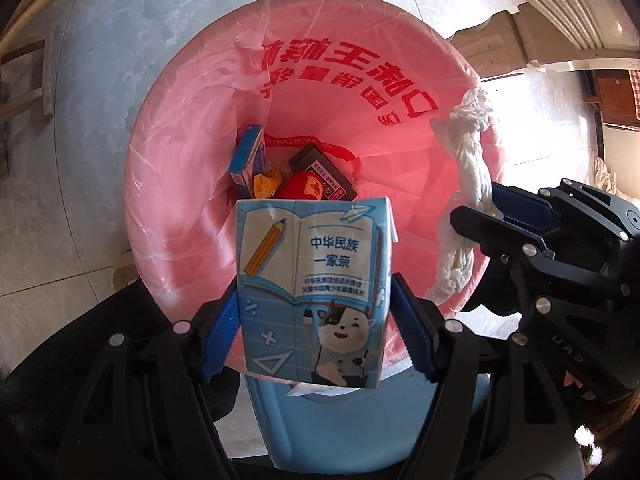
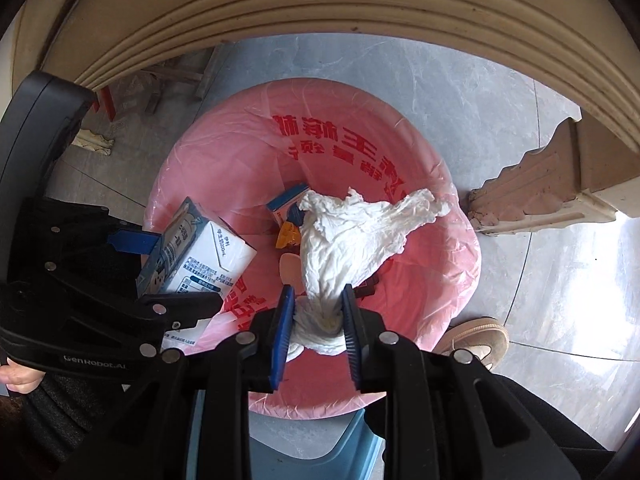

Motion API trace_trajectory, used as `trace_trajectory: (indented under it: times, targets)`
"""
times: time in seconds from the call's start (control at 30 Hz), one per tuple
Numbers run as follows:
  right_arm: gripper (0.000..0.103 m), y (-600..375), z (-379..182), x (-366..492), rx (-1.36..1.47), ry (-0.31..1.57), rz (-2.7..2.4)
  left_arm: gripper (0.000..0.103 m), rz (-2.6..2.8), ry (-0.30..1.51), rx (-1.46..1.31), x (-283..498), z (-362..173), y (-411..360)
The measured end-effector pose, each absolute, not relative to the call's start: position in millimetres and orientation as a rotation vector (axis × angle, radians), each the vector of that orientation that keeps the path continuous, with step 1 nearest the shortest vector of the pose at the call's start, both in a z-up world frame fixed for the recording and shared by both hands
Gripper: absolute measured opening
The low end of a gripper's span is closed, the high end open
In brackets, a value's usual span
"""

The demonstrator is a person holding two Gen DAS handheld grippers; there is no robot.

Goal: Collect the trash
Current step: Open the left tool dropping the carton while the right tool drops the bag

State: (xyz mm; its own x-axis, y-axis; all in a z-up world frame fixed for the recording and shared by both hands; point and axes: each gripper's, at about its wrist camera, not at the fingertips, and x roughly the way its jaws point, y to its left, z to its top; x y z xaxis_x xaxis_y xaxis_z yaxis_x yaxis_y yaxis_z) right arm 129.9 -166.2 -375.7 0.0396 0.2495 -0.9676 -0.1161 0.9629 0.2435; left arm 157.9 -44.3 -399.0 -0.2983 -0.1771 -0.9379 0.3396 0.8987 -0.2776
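My left gripper point(image 1: 314, 312) is shut on a blue milk carton point(image 1: 314, 292) and holds it over the open bin lined with a pink bag point(image 1: 168, 200). The carton also shows in the right wrist view point(image 2: 200, 252), held by the left gripper point(image 2: 168, 268). My right gripper point(image 2: 318, 316) is shut on a crumpled white paper towel point(image 2: 348, 232) above the bin point(image 2: 440, 280); it shows at the right in the left wrist view point(image 1: 494, 212), with the towel point(image 1: 468, 184) hanging. Inside the bin lie a small blue box point(image 1: 249, 160), a yellow wrapper point(image 1: 266, 184) and a dark packet point(image 1: 320, 172).
The bin stands on grey tiled floor point(image 2: 520, 120). A beige carved furniture edge point(image 2: 280, 4) curves above, with a carved leg point(image 2: 532, 196) at the right. A shoe point(image 2: 476, 340) is beside the bin. A light blue plastic object point(image 1: 344, 432) is below the bin.
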Motion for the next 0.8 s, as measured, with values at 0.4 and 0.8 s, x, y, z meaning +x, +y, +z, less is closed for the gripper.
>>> trace_trajectory:
  times: [0.4,0.8]
  targets:
    - [0.04,-169.9,-379.2,129.1,0.108,1.53,0.271,0.076,-0.456,1.814,0.152,163.2,-406.6,-40.9]
    - [0.047,-168.5,-376.9,128.8,0.099,1.518,0.264,0.077,-0.428,1.814,0.152,164.2,-404.0,-39.0]
